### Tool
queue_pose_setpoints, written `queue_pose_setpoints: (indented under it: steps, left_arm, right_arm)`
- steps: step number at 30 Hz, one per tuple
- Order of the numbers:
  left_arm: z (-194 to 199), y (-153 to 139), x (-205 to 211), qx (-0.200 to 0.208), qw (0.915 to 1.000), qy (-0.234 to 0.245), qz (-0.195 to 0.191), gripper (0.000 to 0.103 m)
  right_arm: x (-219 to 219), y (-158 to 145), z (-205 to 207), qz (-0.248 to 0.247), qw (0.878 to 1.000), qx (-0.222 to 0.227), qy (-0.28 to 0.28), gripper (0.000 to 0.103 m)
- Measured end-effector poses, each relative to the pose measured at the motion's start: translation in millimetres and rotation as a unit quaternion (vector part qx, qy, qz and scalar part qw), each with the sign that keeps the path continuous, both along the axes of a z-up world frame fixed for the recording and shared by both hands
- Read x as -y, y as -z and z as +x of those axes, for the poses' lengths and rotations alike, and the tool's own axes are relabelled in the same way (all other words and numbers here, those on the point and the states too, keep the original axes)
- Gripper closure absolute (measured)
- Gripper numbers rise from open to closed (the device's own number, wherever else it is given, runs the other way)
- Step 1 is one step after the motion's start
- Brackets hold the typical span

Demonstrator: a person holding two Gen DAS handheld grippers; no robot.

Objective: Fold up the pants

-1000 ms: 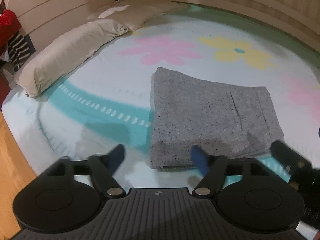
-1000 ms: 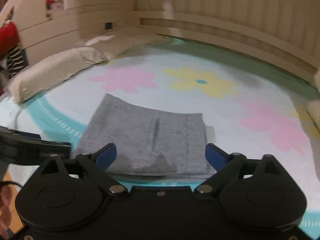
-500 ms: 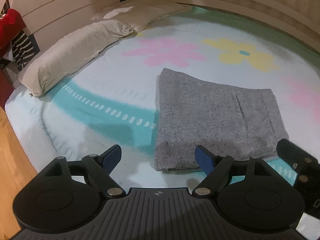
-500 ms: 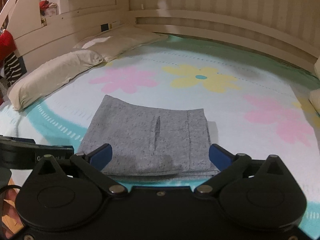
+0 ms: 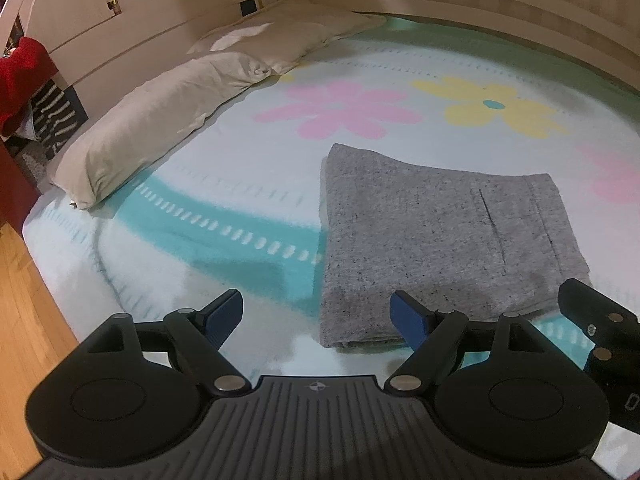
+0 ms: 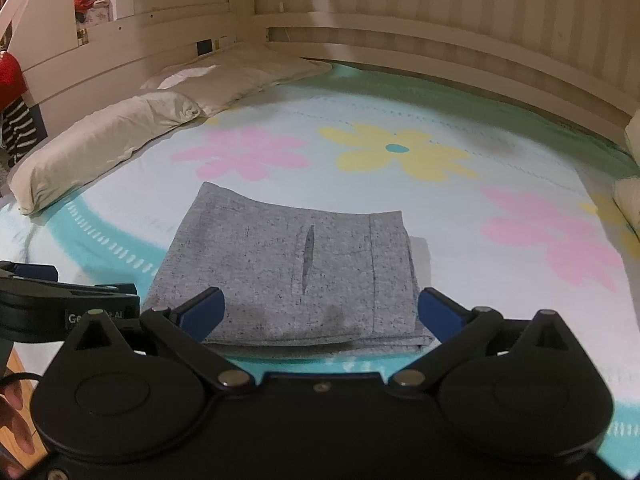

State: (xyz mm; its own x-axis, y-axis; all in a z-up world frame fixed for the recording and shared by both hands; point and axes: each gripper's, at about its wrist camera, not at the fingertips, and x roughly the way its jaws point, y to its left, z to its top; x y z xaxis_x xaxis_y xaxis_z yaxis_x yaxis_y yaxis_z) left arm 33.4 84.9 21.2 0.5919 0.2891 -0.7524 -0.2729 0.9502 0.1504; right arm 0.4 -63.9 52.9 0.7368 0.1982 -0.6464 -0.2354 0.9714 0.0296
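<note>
I am holding my left gripper [image 5: 316, 314] with its jaws standing wide apart and nothing between them, hovering just short of the near left corner of the pants [image 5: 436, 236]. The pants are lying folded into a flat grey rectangle on the flowered bedspread [image 5: 240, 168], ahead and to the right of that gripper. My right gripper [image 6: 320, 312] is also gaping wide and gripping nothing, hanging over the near edge of the same pants [image 6: 296, 268], which are sitting straight ahead between its blue fingertips [image 6: 202, 312] without touching them. Two pale pillows [image 6: 120, 136] are lying well off to the left, along the headboard [image 6: 132, 56].
</note>
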Motion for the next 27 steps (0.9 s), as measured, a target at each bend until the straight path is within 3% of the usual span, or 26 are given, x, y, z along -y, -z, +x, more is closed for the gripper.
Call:
queue_pose_setpoints:
  steps: [23,25,27]
  left_arm:
    - [0.7,1.3,0.8,-0.004,1.0,0.0,-0.004,0.022]
    - [0.7,1.4,0.4,-0.003,1.0,0.0,-0.005,0.019]
    - [0.7,1.8,0.1,-0.003,1.0,0.0,-0.007,0.008]
  right_arm:
    - [3.4,4.4,4.6,0.0,1.0,-0.02,0.006,0.0]
    - [3.8,4.4,4.7,0.001,1.0,-0.021,0.007,0.0]
    - [3.8,4.2,4.7,-0.001,1.0,-0.02,0.008,0.0]
